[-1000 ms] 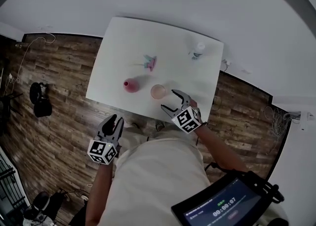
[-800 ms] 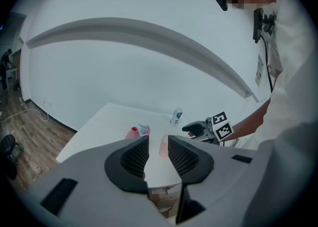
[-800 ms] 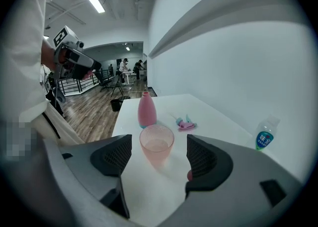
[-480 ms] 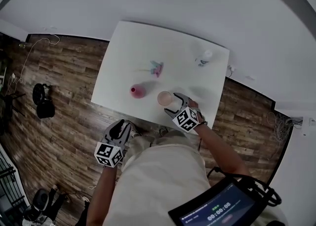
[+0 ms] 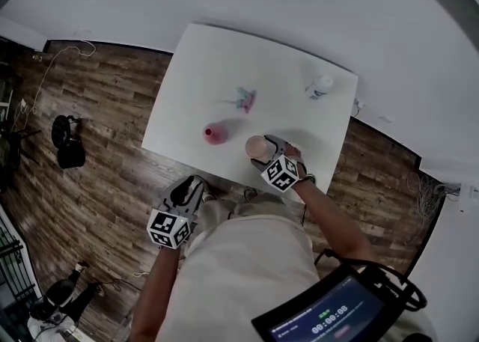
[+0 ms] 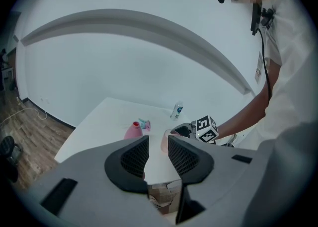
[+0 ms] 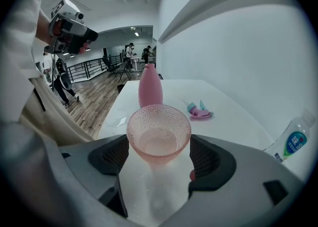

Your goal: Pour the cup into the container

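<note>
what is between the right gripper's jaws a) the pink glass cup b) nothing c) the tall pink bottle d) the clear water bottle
a: the pink glass cup stands between the jaws of the right gripper, which have just been opening and flank it without squeezing.

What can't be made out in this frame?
Cup: left gripper view, partly hidden behind the jaws of the left gripper.
Pink container: right gripper view, base hidden by the cup.
Clear bottle: right gripper view, cut off by the picture edge.
Pink-and-teal item: every view, too small to identify.
</note>
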The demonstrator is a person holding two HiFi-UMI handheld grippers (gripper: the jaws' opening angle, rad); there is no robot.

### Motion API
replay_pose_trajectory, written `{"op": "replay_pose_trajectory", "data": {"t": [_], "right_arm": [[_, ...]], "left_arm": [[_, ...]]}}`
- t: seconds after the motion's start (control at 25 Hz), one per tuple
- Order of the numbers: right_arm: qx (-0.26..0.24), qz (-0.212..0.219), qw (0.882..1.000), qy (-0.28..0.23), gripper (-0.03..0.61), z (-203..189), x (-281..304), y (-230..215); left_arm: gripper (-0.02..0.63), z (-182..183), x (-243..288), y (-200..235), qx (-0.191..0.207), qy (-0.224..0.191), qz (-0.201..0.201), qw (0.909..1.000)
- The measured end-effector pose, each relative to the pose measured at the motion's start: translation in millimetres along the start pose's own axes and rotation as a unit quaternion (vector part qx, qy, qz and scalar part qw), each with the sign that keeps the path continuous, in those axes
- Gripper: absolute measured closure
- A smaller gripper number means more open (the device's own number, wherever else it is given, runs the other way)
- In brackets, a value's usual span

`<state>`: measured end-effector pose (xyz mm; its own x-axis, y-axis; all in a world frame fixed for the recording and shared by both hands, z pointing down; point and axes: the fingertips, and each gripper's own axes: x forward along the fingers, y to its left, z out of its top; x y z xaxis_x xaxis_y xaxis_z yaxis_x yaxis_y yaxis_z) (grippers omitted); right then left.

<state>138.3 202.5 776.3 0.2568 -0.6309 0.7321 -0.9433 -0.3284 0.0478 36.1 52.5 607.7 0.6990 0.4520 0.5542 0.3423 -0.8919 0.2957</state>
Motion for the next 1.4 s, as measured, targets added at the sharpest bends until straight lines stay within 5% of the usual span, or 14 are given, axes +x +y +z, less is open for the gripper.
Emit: {"op": "replay_pose_trajectory", "data": {"t": [1.4], "right_arm": [[0.03,-0.021,0.999,-0.003,0.213,7.6,22.5,-11.3]], "left_arm": [[0.5,-1.6,-0.6,22.4,-0.011,0.007,0.027,0.9996]]}}
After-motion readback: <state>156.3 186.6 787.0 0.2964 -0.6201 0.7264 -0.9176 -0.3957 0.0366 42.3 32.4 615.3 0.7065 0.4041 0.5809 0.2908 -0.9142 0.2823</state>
